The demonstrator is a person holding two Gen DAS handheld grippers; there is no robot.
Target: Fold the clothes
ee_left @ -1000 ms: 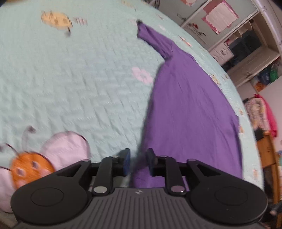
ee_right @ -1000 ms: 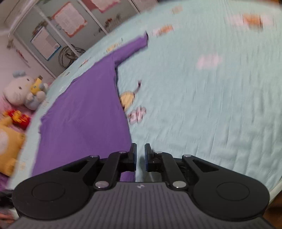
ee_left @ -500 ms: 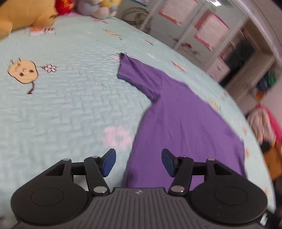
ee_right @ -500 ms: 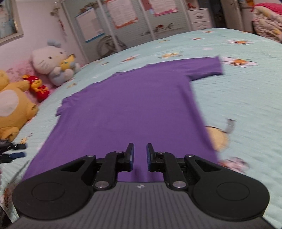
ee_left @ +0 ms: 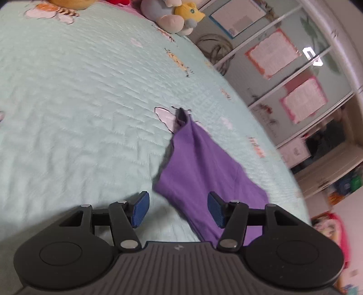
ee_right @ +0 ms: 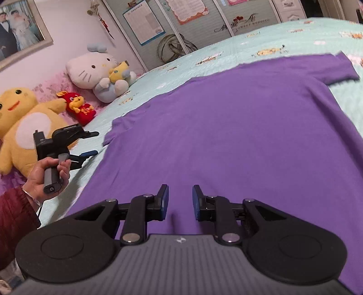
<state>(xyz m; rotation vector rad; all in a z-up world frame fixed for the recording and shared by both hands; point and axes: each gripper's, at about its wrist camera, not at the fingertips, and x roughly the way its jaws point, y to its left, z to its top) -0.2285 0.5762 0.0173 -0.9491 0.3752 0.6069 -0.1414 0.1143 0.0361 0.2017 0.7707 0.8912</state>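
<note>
A purple T-shirt (ee_right: 238,127) lies spread flat on the pale green quilt (ee_right: 295,34). In the left wrist view only its left sleeve and side (ee_left: 204,172) show. My left gripper (ee_left: 179,207) is open and empty, just above the sleeve edge. It also shows in the right wrist view (ee_right: 90,143), held in a hand beside the shirt's left sleeve. My right gripper (ee_right: 180,200) is open and empty, low over the shirt's lower middle.
Plush toys line the head of the bed: a white cat (ee_right: 97,70), a yellow one (ee_right: 22,127), a small red one (ee_right: 78,106). Wardrobe doors (ee_right: 204,18) stand behind the bed. The quilt (ee_left: 79,102) stretches left of the shirt.
Both grippers have opened. The left moved up along the shirt's side to the sleeve; the right swung from the shirt's edge to over its body.
</note>
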